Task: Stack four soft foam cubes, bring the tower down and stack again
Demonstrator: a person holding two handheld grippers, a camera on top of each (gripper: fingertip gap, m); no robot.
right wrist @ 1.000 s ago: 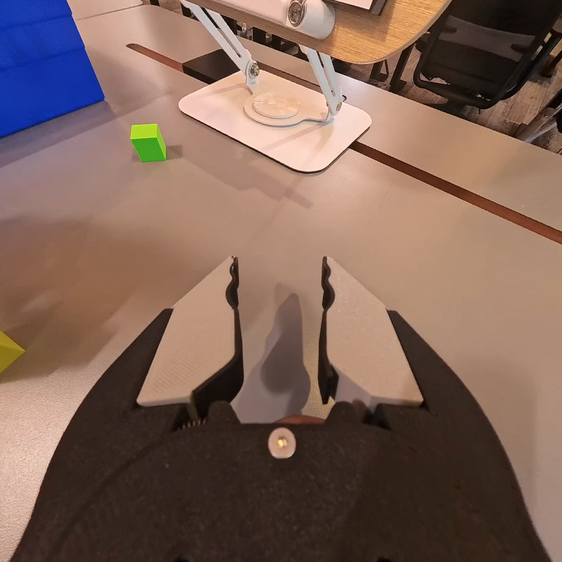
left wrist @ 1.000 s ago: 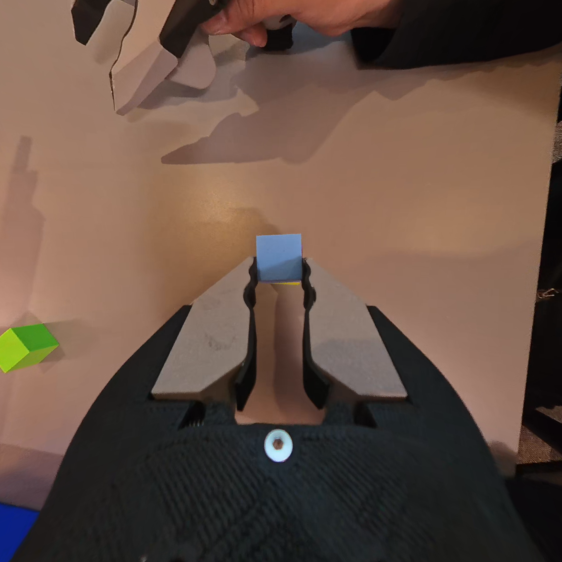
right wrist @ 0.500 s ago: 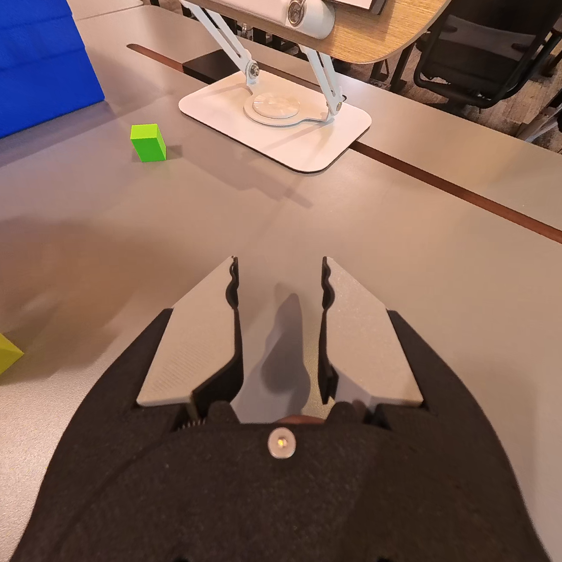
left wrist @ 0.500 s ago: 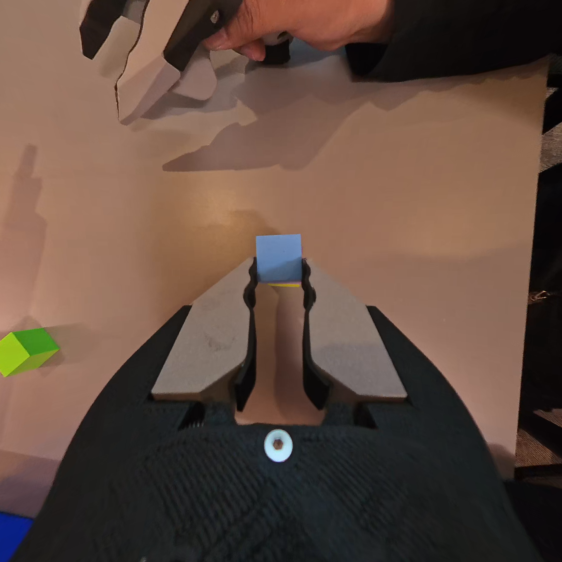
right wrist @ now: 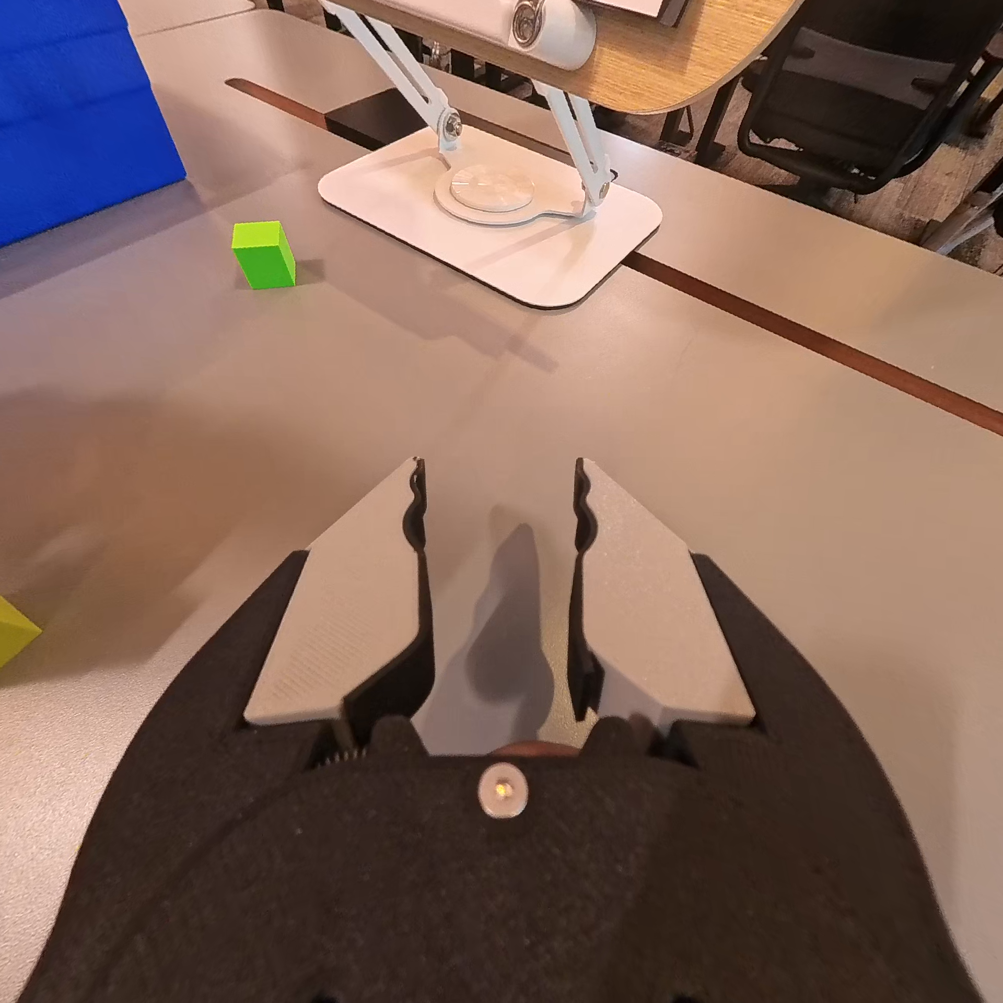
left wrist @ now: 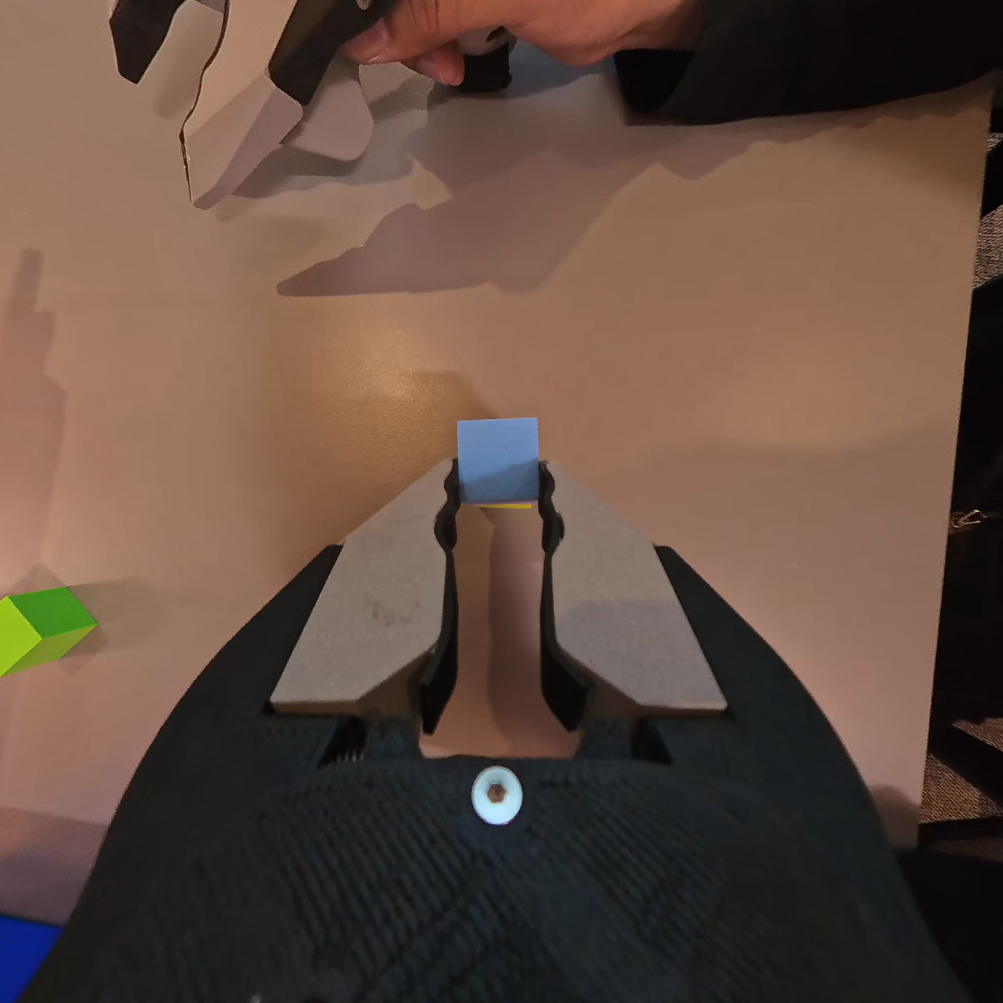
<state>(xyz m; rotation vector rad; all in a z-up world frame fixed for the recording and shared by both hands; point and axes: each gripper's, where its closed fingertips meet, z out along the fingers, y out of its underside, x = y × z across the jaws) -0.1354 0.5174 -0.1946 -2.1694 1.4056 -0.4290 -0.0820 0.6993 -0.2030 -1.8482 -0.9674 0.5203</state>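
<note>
Stacking step: left gripper (left wrist: 498, 471) fingers clamped on blue cube (left wrist: 497, 458), over yellow cube (left wrist: 502, 506). Right gripper (right wrist: 498, 477) fingers wide apart, empty. Green cube (right wrist: 264, 254) loose on tabletop (right wrist: 705, 434). Next: seat square, release.

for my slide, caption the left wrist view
Left gripper holds a blue cube above the table.

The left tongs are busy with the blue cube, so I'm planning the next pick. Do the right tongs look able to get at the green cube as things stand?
Probably yes. The right tongs are open and empty, and bare table lies between them and the green cube, which stands alone with free sides.
</note>
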